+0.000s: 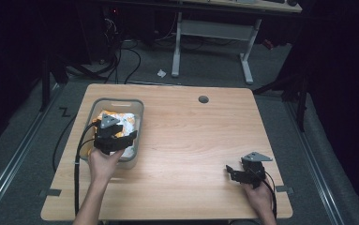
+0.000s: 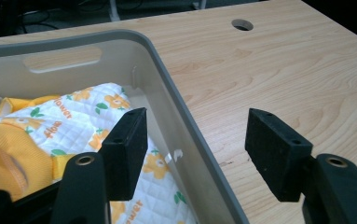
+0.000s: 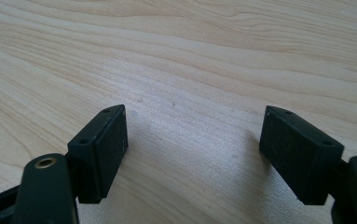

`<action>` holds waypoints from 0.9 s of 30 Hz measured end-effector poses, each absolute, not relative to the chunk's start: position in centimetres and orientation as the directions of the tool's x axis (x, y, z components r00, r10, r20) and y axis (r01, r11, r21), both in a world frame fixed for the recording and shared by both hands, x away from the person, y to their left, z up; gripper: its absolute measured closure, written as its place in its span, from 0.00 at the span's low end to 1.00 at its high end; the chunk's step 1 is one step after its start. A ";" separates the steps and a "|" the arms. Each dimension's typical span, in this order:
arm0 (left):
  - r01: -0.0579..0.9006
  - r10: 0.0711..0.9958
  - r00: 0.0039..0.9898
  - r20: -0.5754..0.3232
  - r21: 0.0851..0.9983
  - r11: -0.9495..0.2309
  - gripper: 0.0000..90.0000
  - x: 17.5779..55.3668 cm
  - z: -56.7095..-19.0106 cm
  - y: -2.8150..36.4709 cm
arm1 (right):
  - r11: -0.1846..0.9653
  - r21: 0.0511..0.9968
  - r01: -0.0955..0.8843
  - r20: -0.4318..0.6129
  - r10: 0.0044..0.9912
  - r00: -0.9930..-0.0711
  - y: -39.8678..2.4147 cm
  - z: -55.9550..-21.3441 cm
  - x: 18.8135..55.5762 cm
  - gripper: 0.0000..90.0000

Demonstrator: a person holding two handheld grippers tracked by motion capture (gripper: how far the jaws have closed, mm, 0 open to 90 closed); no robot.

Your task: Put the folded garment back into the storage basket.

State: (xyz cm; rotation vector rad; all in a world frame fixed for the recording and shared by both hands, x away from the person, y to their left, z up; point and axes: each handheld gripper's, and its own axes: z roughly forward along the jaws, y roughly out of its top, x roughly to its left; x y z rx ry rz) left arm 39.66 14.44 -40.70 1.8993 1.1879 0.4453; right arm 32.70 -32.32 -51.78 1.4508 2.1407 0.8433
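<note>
At nine o'clock on the bench [image 1: 191,140], the left gripper [image 2: 195,154] hovers with fingers spread, straddling the grey bin's [image 2: 185,116] wall above a flowered quilted cloth [image 2: 73,121]. At five o'clock, the right gripper [image 3: 192,154] holds released fingers over bare wood.

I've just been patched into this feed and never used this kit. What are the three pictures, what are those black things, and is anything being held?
No robot here: a person holds a two-jaw claw in each hand. The high view looks down on a wooden table. The left claw hovers at a grey plastic bin holding a white quilted cloth with orange flowers and some yellow fabric. The right claw sits low over bare wood. The other two pictures come from cameras riding on each claw, looking along its black jaws. The left claw's jaws straddle the bin's wall. Both claws are open and hold nothing.
</note>
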 end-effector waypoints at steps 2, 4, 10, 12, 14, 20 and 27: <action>0.565 0.859 0.497 -0.125 0.798 -0.211 0.44 39.5 -40.7 14.2 | 0.272 0.685 0.676 -0.006 0.930 -0.369 -32.3 -51.8 32.7 0.27; 0.563 0.855 0.502 -0.126 0.799 -0.213 0.44 39.4 -40.7 14.0 | 0.272 0.685 0.676 -0.006 0.930 -0.368 -32.3 -51.8 32.7 0.26; 0.555 0.847 0.515 -0.131 0.804 -0.213 0.44 39.0 -40.7 13.5 | 0.272 0.685 0.676 -0.006 0.930 -0.369 -32.3 -51.8 32.7 0.26; 0.551 0.845 0.519 -0.130 0.806 -0.214 0.44 38.9 -40.6 13.3 | 0.272 0.685 0.676 -0.006 0.930 -0.369 -32.3 -51.8 32.7 0.26; 0.550 0.842 0.522 -0.133 0.808 -0.213 0.44 38.8 -40.6 13.2 | 0.272 0.685 0.676 -0.006 0.930 -0.369 -32.3 -51.8 32.7 0.26; 0.542 0.831 0.539 -0.136 0.811 -0.219 0.44 38.4 -40.6 12.5 | 0.273 0.685 0.676 -0.006 0.929 -0.369 -32.3 -51.8 32.7 0.26; 0.540 0.819 0.556 -0.142 0.811 -0.226 0.44 37.9 -41.1 11.5 | 0.272 0.685 0.676 -0.006 0.930 -0.369 -32.3 -51.8 32.7 0.26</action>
